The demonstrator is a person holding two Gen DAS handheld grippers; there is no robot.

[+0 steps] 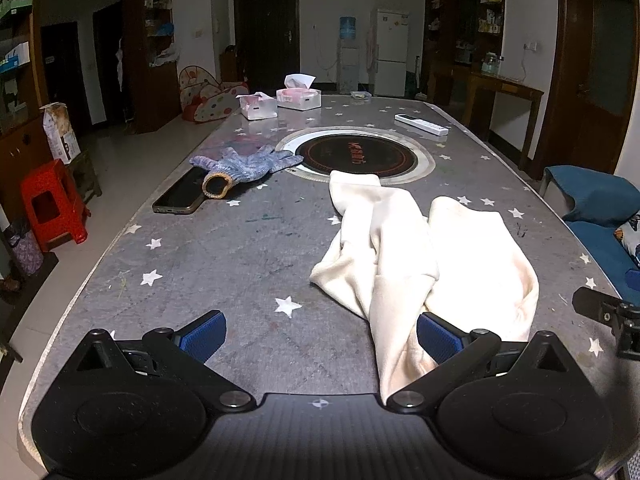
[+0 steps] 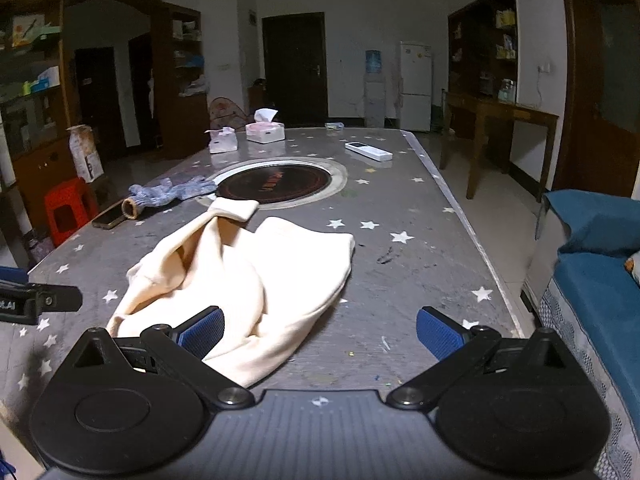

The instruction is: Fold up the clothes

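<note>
A cream garment (image 1: 404, 256) lies crumpled on the grey star-patterned table (image 1: 224, 248), one narrow part reaching toward the round inset cooker. My left gripper (image 1: 320, 334) is open at the near edge, its right finger (image 1: 438, 338) touching the cloth's near end, nothing clamped. In the right wrist view the same garment (image 2: 248, 276) spreads left of centre. My right gripper (image 2: 320, 330) is open too, its left finger (image 2: 202, 330) over the cloth's near hem. Each gripper shows at the edge of the other's view.
A blue knitted glove (image 1: 244, 166) and a phone (image 1: 180, 196) lie at the left, a round cooker plate (image 1: 356, 156) in the middle, two tissue boxes (image 1: 298, 98) and a white remote (image 1: 420, 124) at the far end. A blue sofa (image 2: 600, 264) borders the right side.
</note>
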